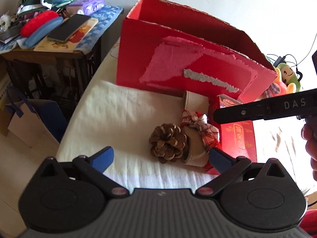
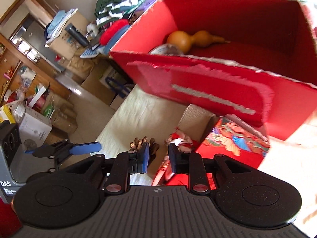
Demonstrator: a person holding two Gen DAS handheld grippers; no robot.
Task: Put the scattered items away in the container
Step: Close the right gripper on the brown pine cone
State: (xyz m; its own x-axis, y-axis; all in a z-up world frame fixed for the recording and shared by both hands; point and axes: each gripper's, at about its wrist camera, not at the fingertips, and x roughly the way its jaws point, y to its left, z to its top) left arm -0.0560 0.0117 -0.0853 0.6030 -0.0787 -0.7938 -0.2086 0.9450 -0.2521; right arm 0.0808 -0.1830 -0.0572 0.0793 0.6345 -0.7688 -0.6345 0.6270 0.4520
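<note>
pine cone (image 1: 168,142) lies between left gripper's (image 1: 161,156) spread fingers.

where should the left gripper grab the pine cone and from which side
Take the pine cone across its round middle, coming down from above with the left gripper, whose jaws already stand wide around it. Its left flank is clear on the white cloth; its right side crowds the beige pouch.

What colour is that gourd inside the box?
The gourd is orange-tan; only the right wrist view shows it.
</note>
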